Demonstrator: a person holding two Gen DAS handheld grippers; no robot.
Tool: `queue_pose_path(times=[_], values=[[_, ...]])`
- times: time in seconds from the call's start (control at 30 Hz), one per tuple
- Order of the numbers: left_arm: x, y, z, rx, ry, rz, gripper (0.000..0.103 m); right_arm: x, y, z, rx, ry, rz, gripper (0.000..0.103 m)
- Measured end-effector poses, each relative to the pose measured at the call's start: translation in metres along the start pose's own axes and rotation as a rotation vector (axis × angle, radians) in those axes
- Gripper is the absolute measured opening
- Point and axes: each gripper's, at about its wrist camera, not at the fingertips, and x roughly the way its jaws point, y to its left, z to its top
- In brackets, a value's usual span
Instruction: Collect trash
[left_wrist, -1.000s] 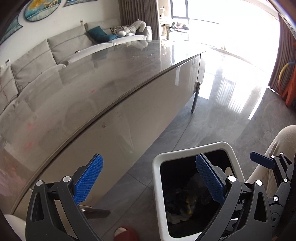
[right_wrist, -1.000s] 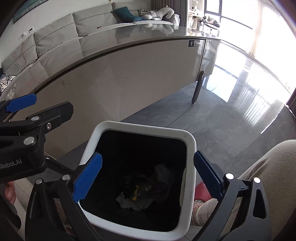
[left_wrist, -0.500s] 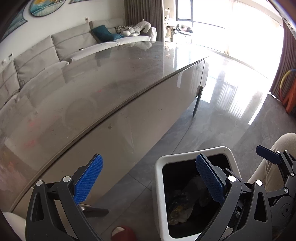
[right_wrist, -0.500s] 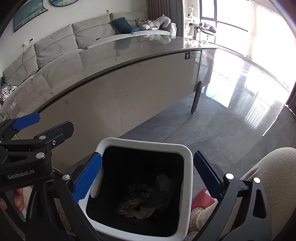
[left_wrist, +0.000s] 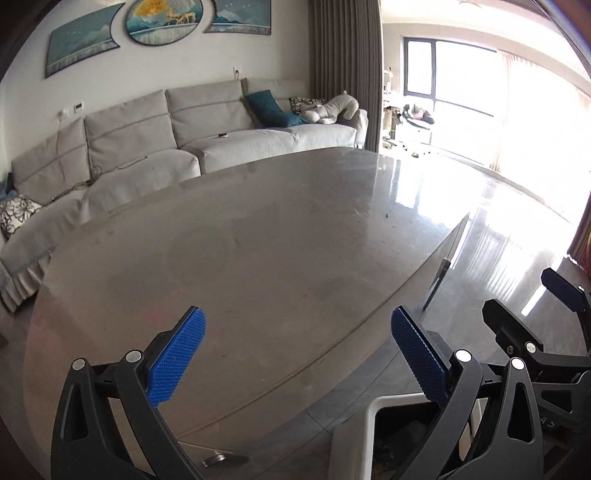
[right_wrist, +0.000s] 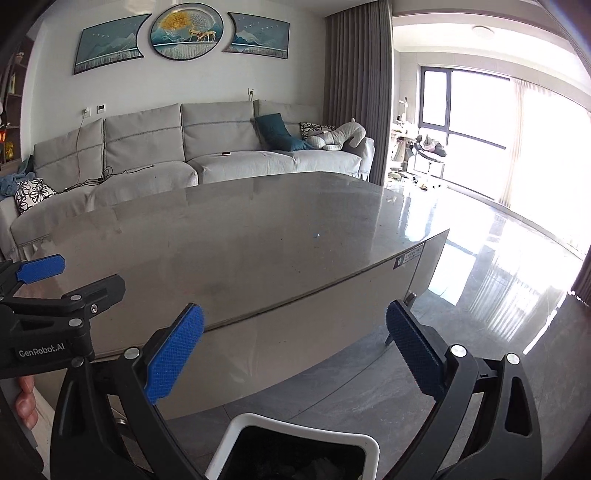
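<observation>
A white bin (left_wrist: 364, 424) with a black liner stands on the floor by the table; crumpled trash lies inside it, mostly hidden behind my finger. Its rim (right_wrist: 295, 424) fills the bottom of the right wrist view. My left gripper (left_wrist: 295, 360) hangs open above the table's near edge with nothing between its blue pads. My right gripper (right_wrist: 291, 350) is open too, empty, raised above the bin. Each gripper shows in the other's view: the right one (left_wrist: 561, 295) at the right, the left one (right_wrist: 40, 269) at the left.
A large glossy grey table (left_wrist: 258, 240) fills the middle, with only tiny specks (left_wrist: 386, 214) on it. A grey sofa (right_wrist: 184, 147) with cushions runs behind it. Polished floor (right_wrist: 498, 288) stretches right toward bright windows. A hand (right_wrist: 26, 402) holds the left gripper.
Both grippers have lifted and tilted up from looking down into the bin to facing across the tabletop. The bin has slid to the bottom of both views. Both stayed open.
</observation>
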Motion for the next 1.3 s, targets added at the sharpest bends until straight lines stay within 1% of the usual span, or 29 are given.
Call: queue_pose_path(times=[0.1, 0.2, 0.3, 0.5, 0.63, 0.8, 1.03, 1.3], values=[[-0.006, 0.019, 0.011, -0.024, -0.021, 0.032, 0.099, 0.002, 0.006, 0.02, 0.018, -0.071, 0.013, 0.098], [-0.008, 0.039, 0.017, -0.053, -0.022, 0.071, 0.099, 0.005, 0.015, 0.039, 0.043, -0.12, 0.035, 0.098], [-0.006, 0.054, 0.023, -0.078, -0.019, 0.119, 0.099, 0.013, 0.026, 0.056, 0.037, -0.129, 0.079, 0.098], [-0.001, 0.074, 0.033, -0.104, -0.018, 0.152, 0.099, 0.021, 0.055, 0.079, -0.024, -0.142, 0.11, 0.098], [0.0, 0.074, 0.031, -0.099, -0.014, 0.165, 0.099, 0.024, 0.064, 0.083, -0.04, -0.139, 0.131, 0.098], [0.001, 0.074, 0.029, -0.106, -0.012, 0.175, 0.099, 0.024, 0.07, 0.082, -0.048, -0.128, 0.138, 0.098], [0.001, 0.073, 0.029, -0.107, -0.023, 0.172, 0.099, 0.021, 0.064, 0.077, -0.047, -0.119, 0.134, 0.098], [-0.001, 0.073, 0.03, -0.101, -0.033, 0.17, 0.099, 0.019, 0.066, 0.078, -0.042, -0.126, 0.129, 0.098]])
